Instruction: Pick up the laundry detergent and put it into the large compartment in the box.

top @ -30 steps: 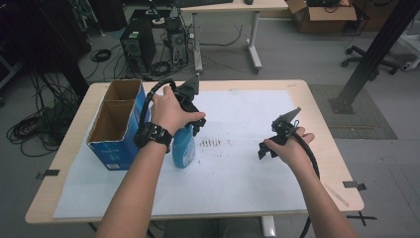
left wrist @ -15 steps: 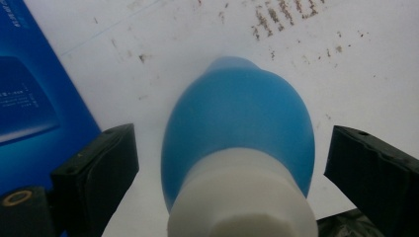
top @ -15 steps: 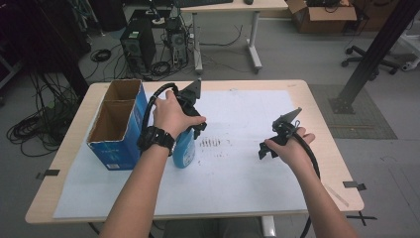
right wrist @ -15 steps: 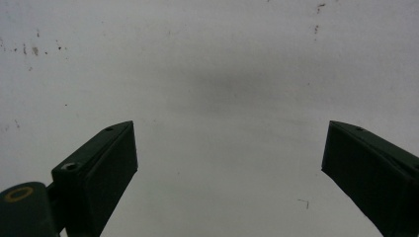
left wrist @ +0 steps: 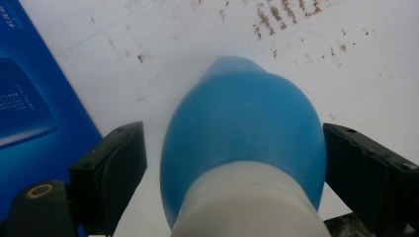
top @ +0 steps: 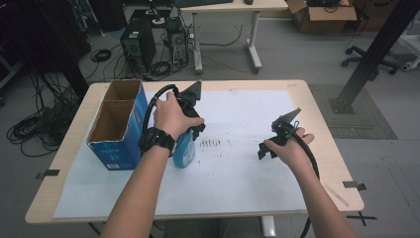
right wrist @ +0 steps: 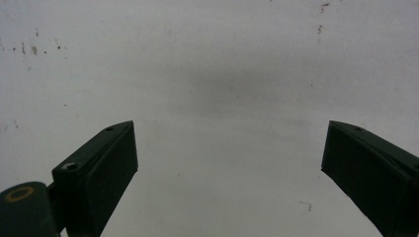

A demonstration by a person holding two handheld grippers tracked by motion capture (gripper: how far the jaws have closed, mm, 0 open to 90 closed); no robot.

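White-papered wooden counter (top: 247, 193): blue plastic bottle (left wrist: 242, 143) is straddled by left gripper (left wrist: 232, 163), jaws spread, not yet pinched; right gripper (right wrist: 230, 163) is held spread, empty.

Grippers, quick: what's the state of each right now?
Left gripper: jaws open, either side of the blue bottle, not clamped on it.
Right gripper: jaws open, empty, above the white sheet.

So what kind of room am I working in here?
Probably a lab or tech workshop: desktop computer towers stand on the floor among loose cables, an office chair sits at right, and a cardboard box rests beyond the table.
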